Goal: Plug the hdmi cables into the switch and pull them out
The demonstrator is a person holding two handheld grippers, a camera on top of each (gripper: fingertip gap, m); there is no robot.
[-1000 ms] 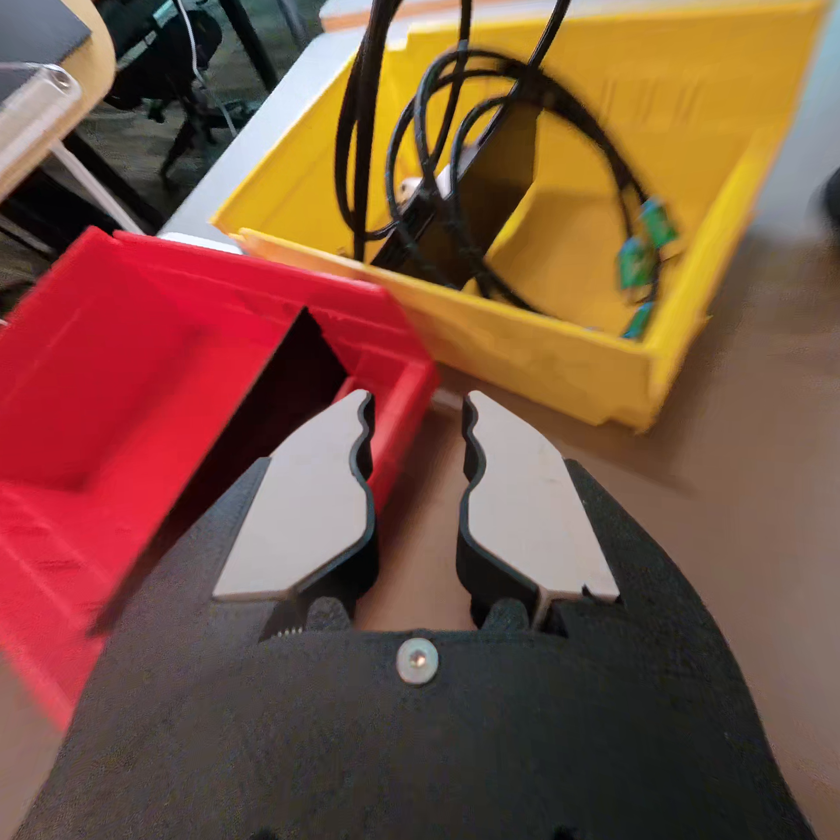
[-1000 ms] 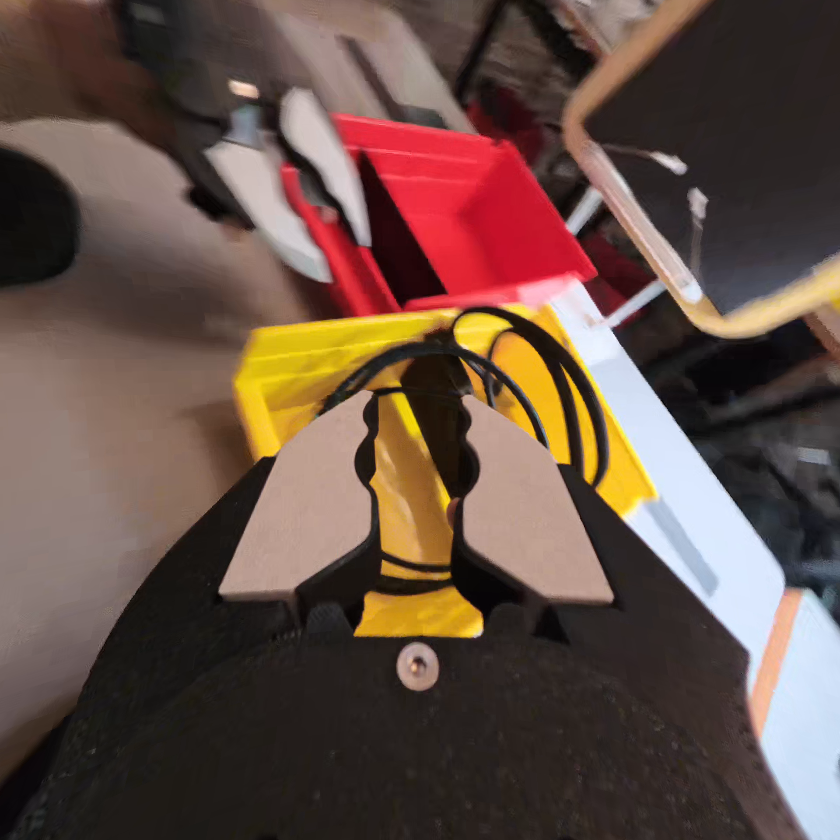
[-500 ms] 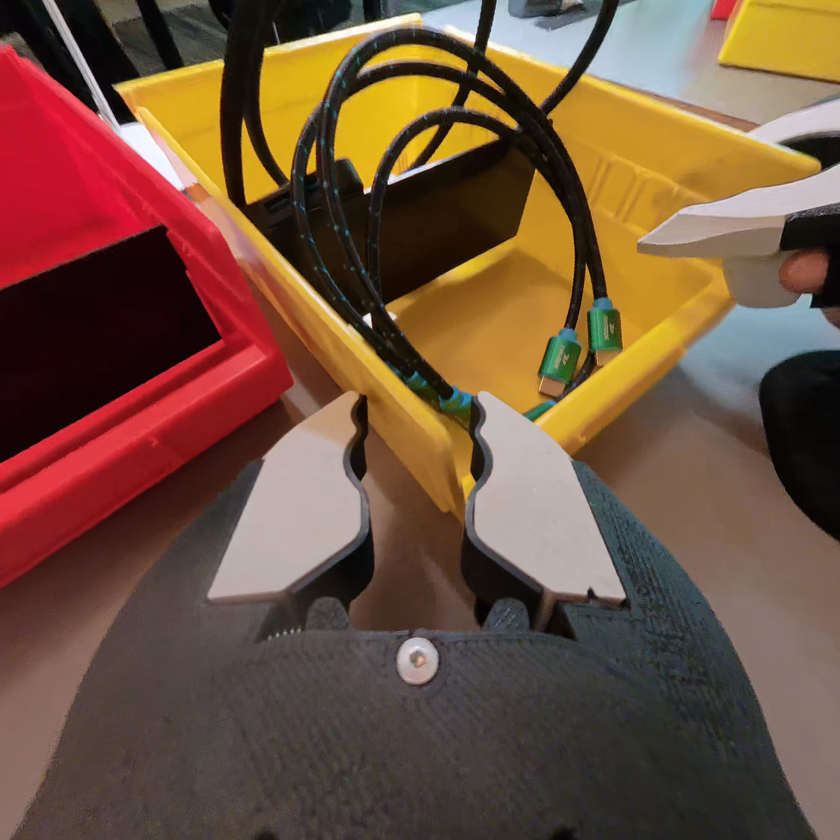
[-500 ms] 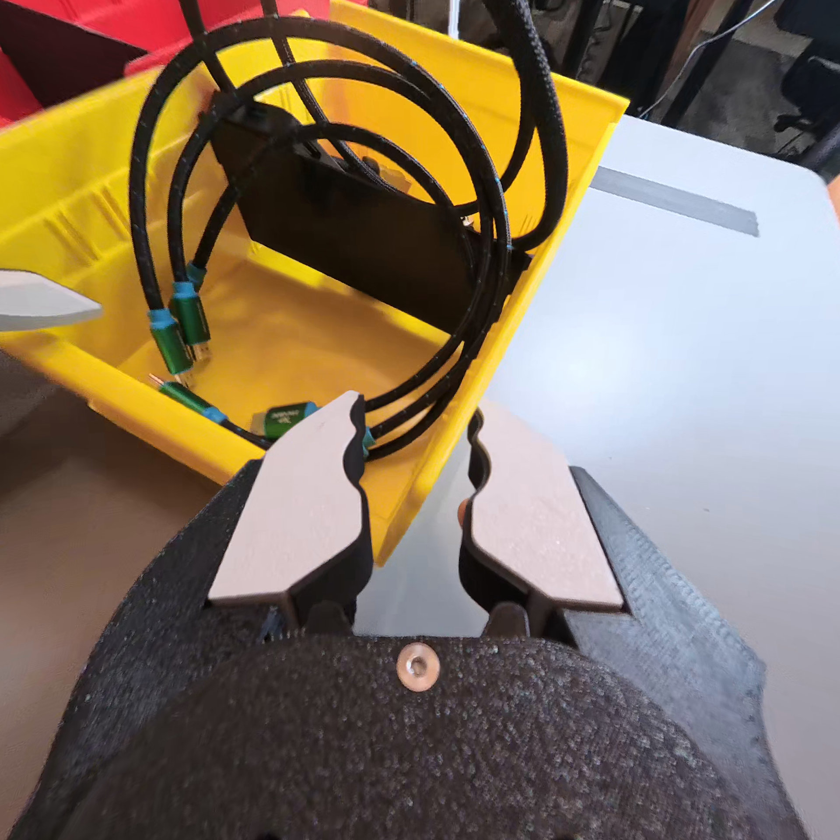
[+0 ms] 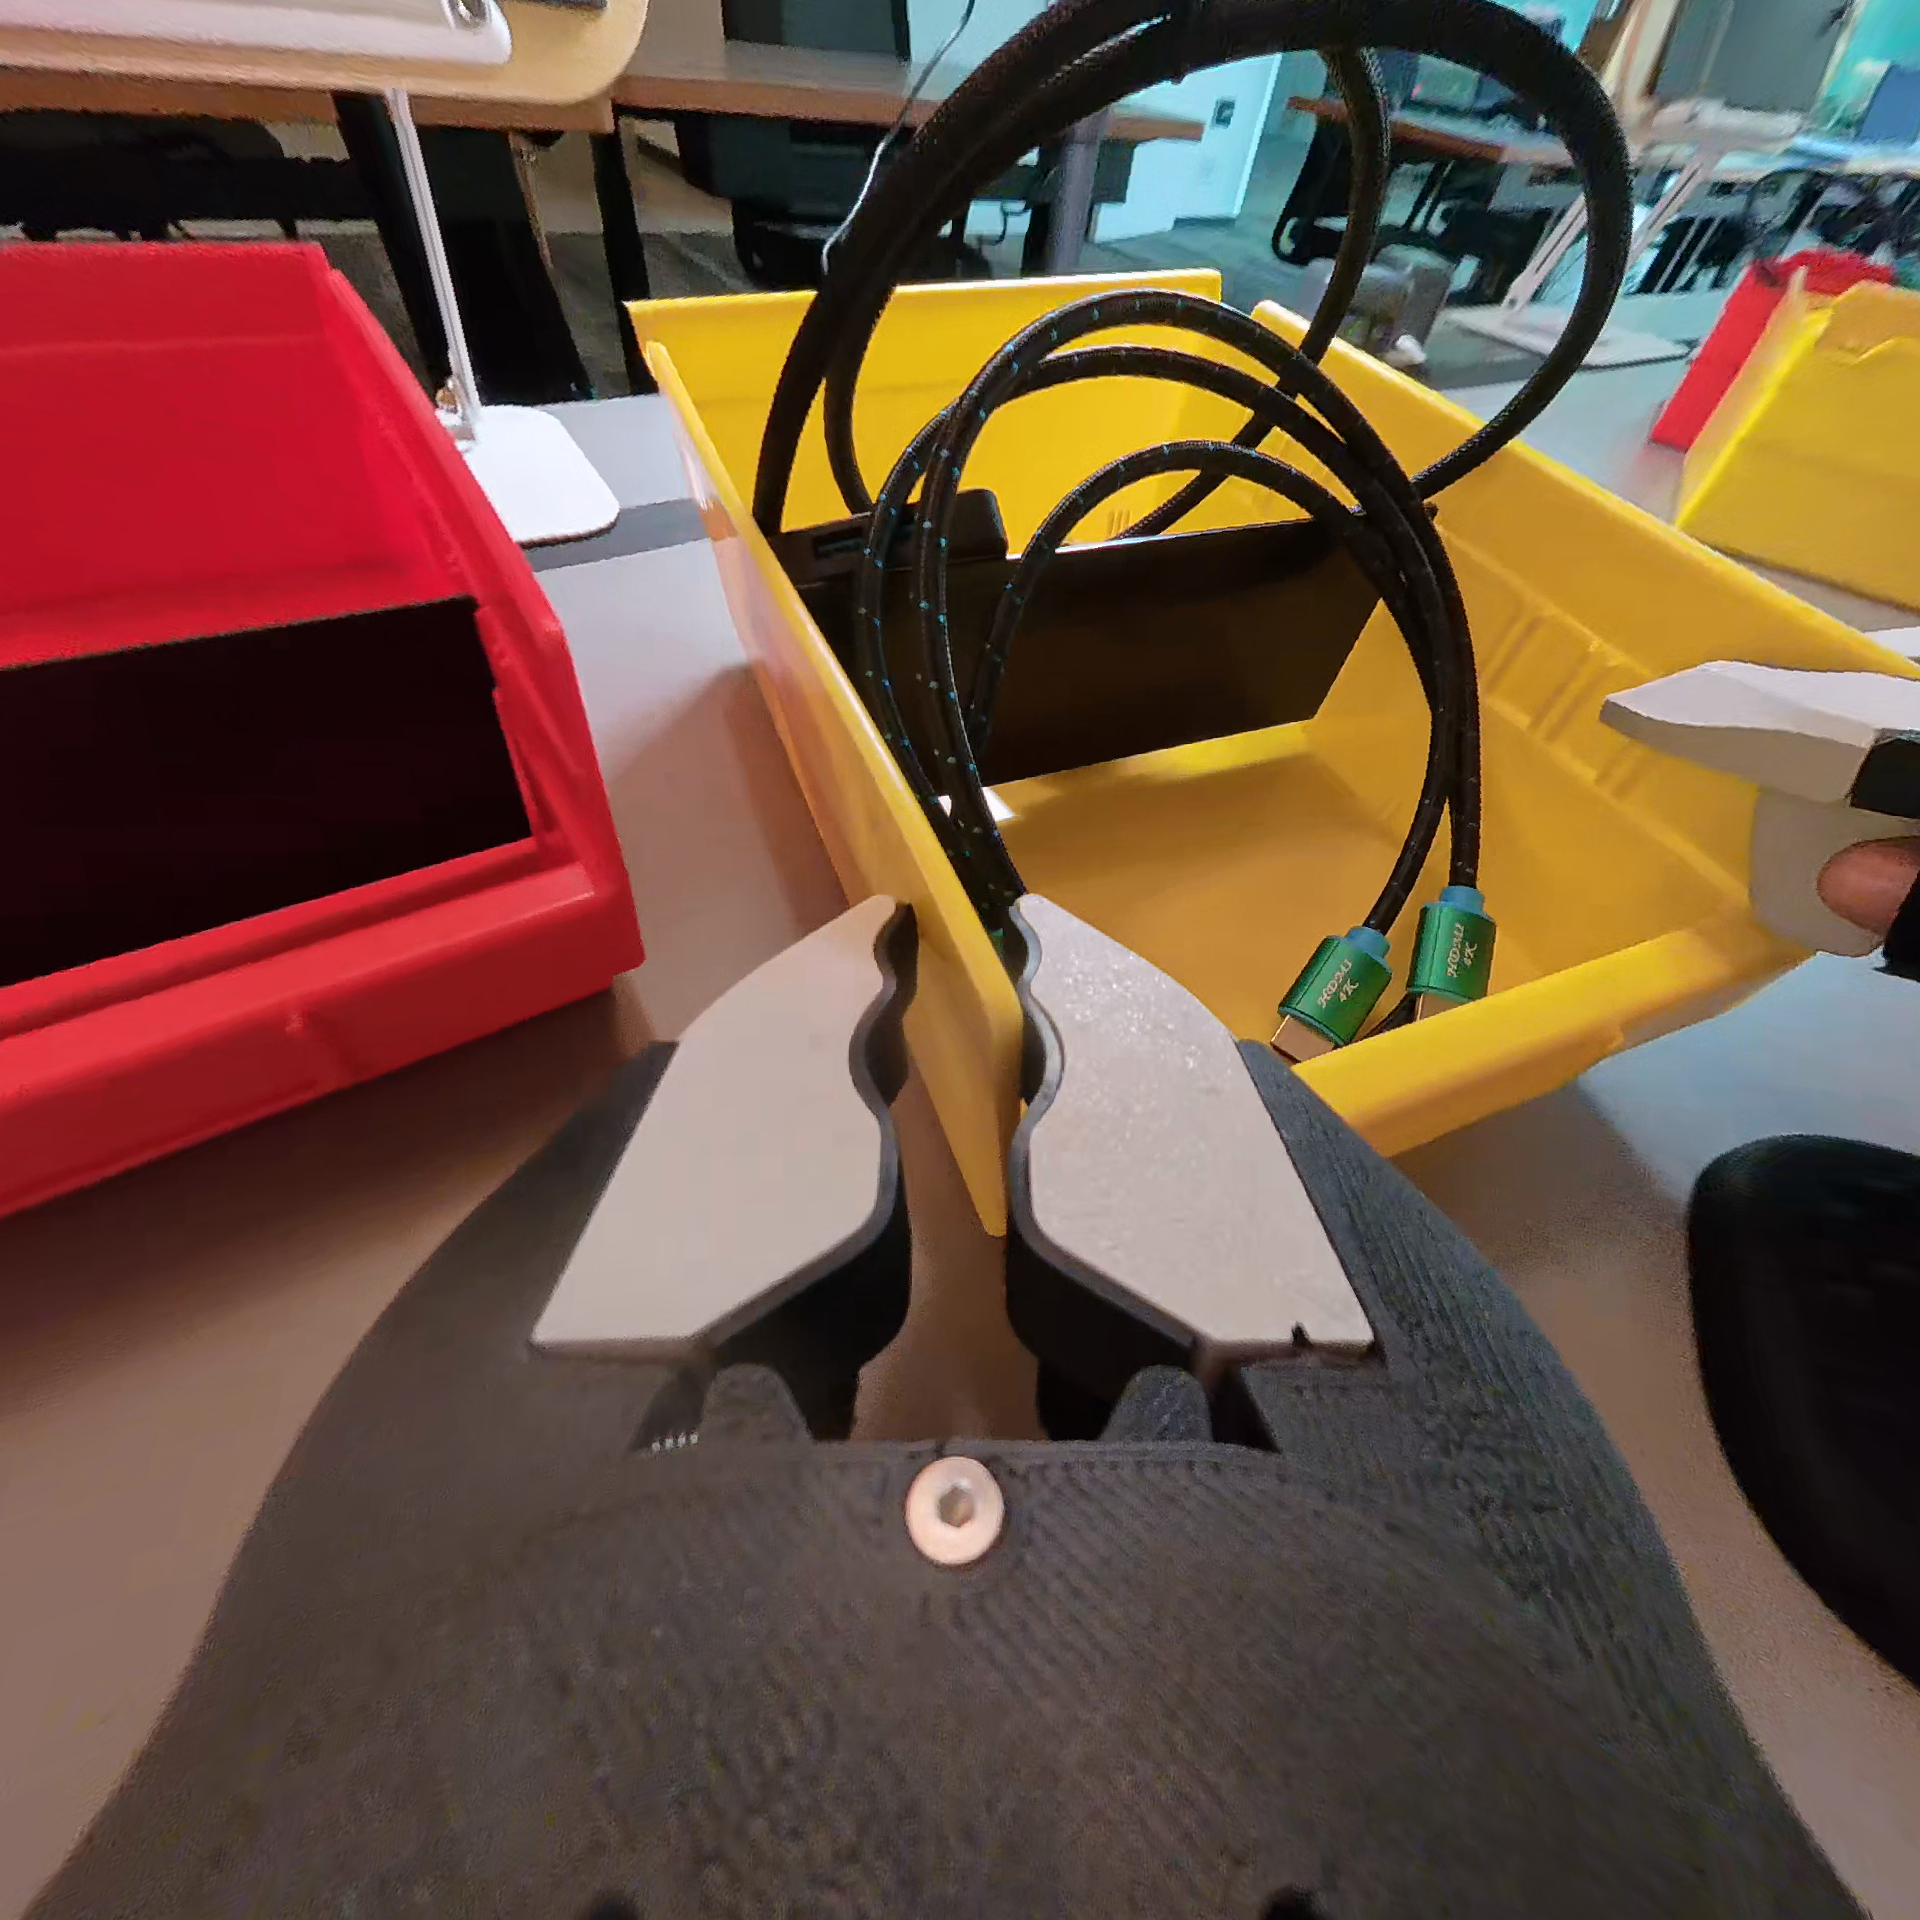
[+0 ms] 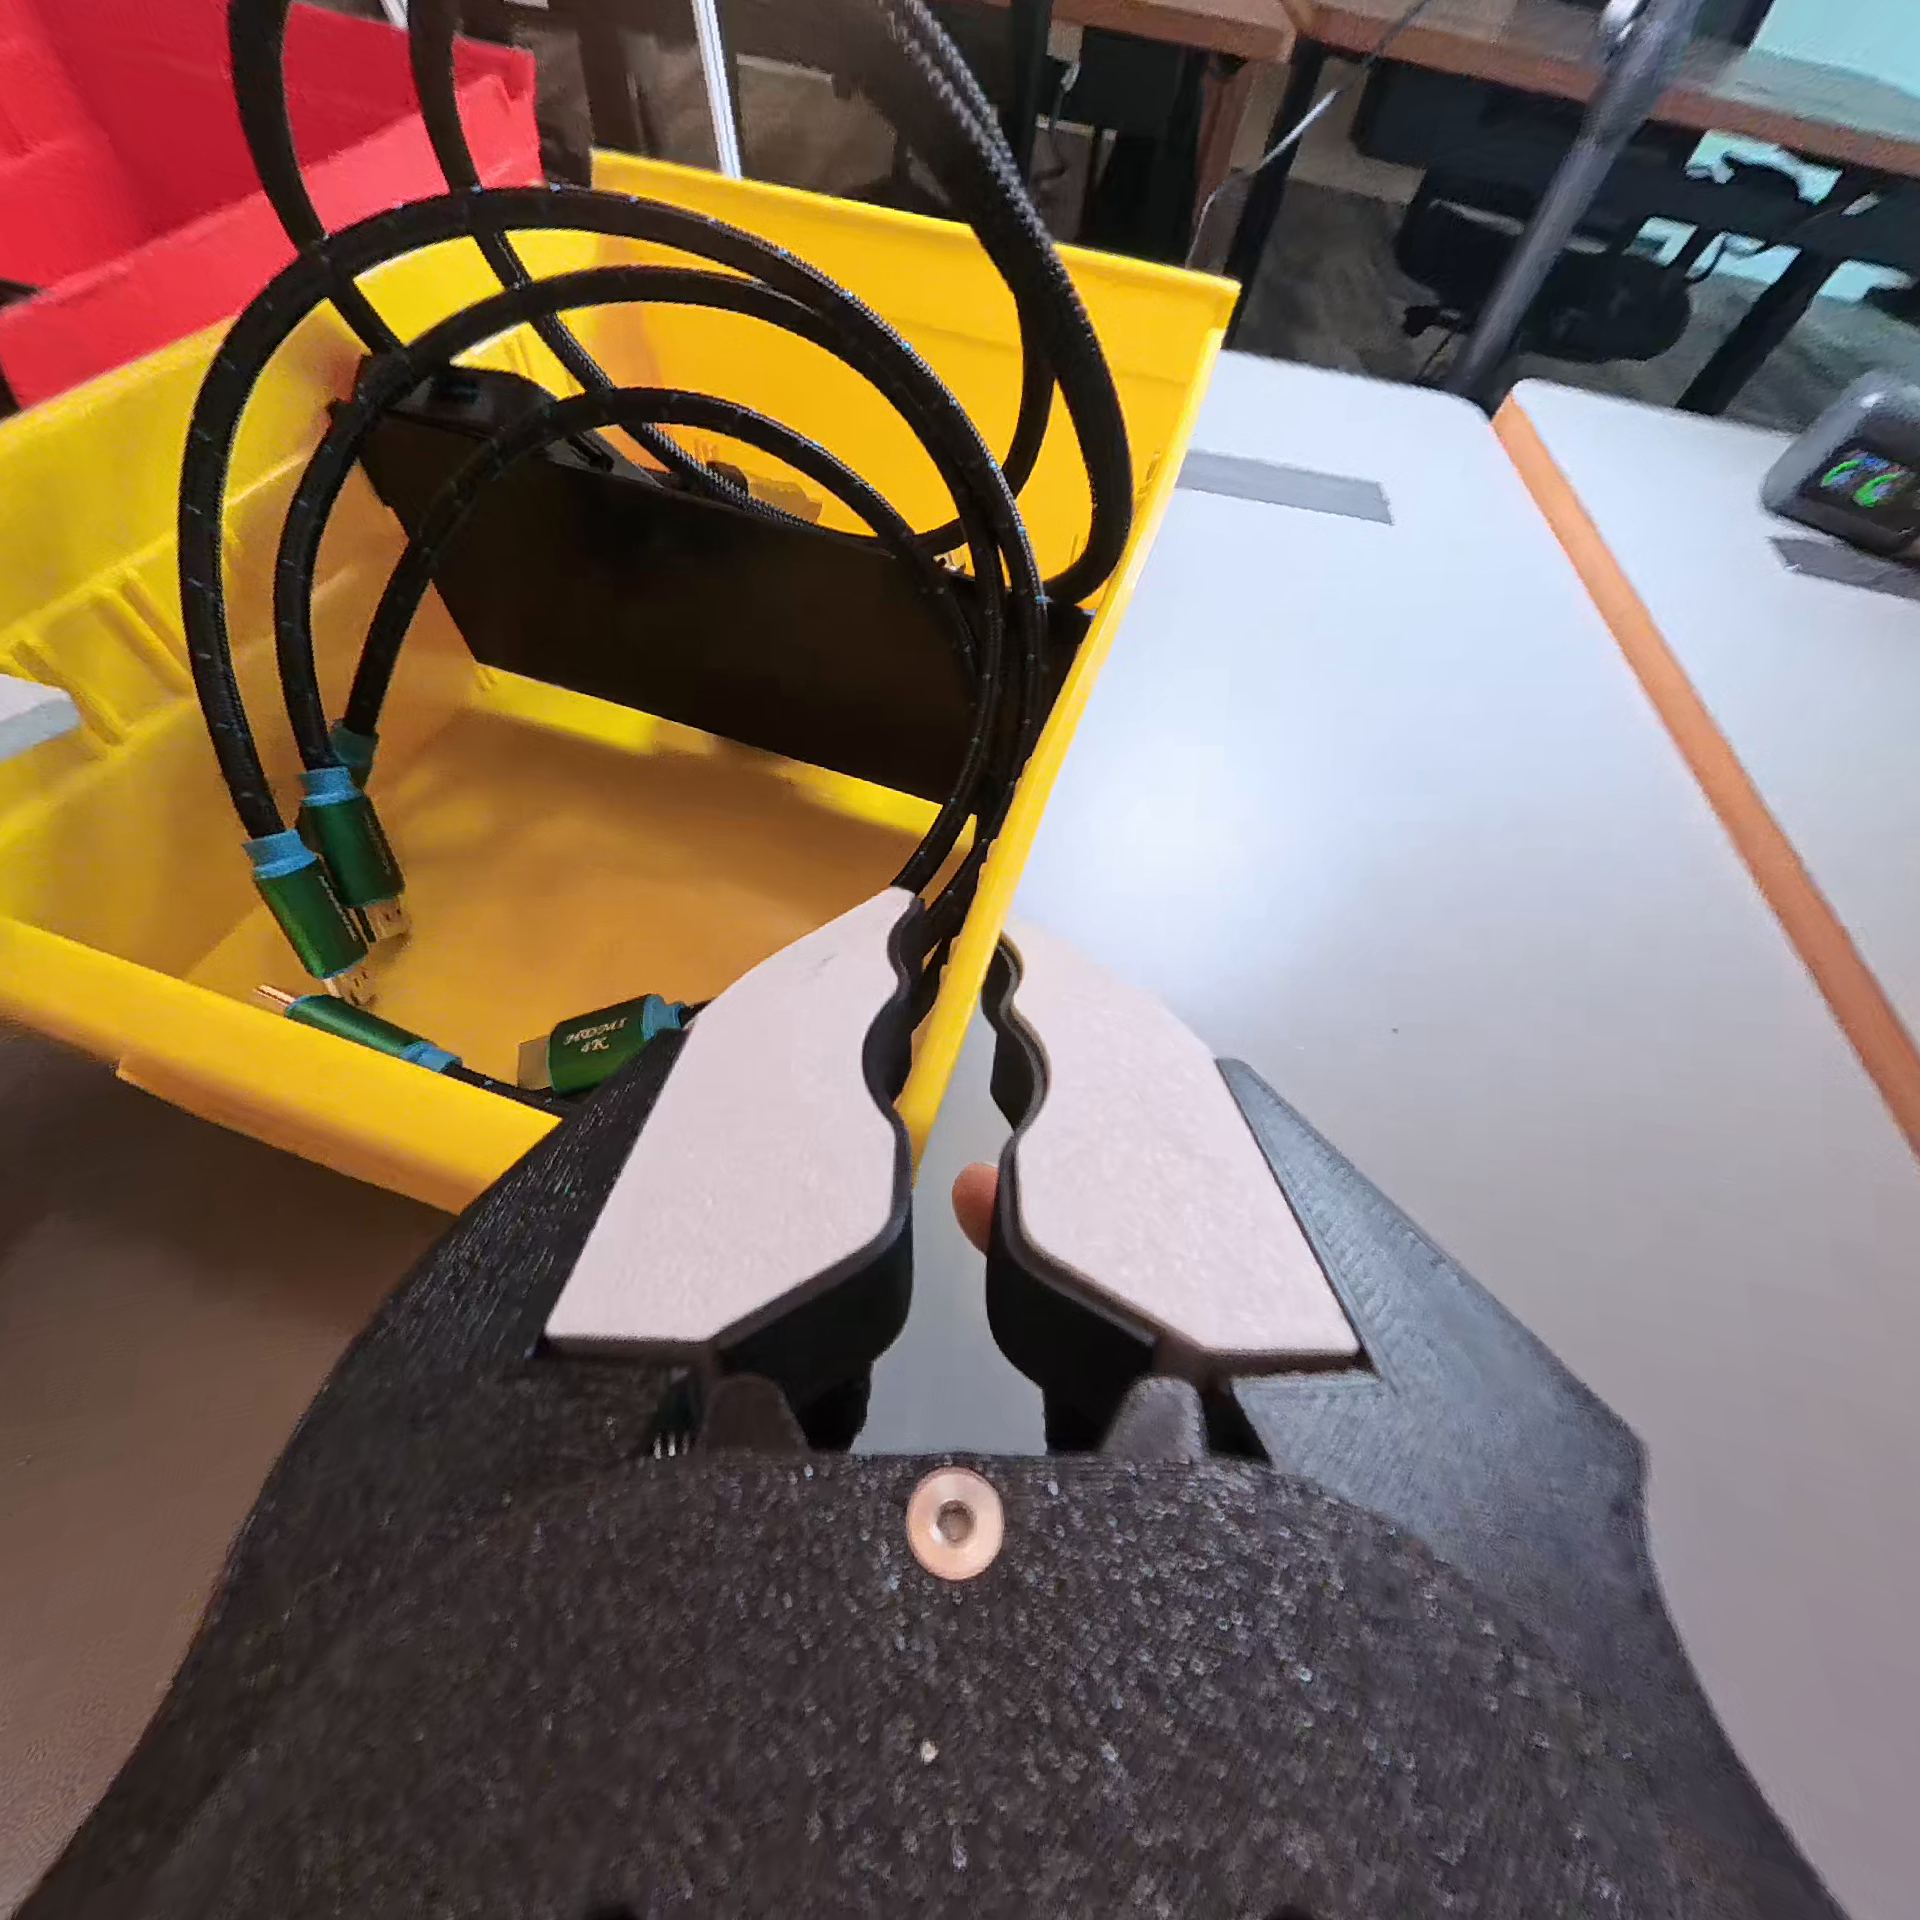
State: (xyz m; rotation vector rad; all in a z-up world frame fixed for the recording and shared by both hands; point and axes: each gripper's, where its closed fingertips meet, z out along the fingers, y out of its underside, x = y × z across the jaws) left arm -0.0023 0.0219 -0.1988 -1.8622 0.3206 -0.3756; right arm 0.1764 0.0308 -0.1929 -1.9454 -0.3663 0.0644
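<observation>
1. HDMI cables (image 5: 1444, 665), black braided with green plugs, loop up out of a yellow bin (image 5: 1538, 1029) in the middle of the left wrist view; two plugs (image 5: 1392, 966) hang just above the bin floor near its front wall.
2. From the right wrist view, two more green plugs (image 6: 499, 1044) lie flat on the bin floor at lower left.
3. Behind the loops, a black switch box (image 6: 717, 613) stands across the bin with thicker cables running up from it.
4. At lower centre, the left gripper (image 5: 961, 935) straddles the bin's side wall, jaws slightly apart with the wall between them; whether they pinch it I cannot tell.
5. Opposite, the right gripper (image 6: 951, 925) straddles the other wall, jaws likewise apart.
6. A red bin (image 5: 312, 966) sits at the left of the frame on the table (image 5: 727, 727).
</observation>
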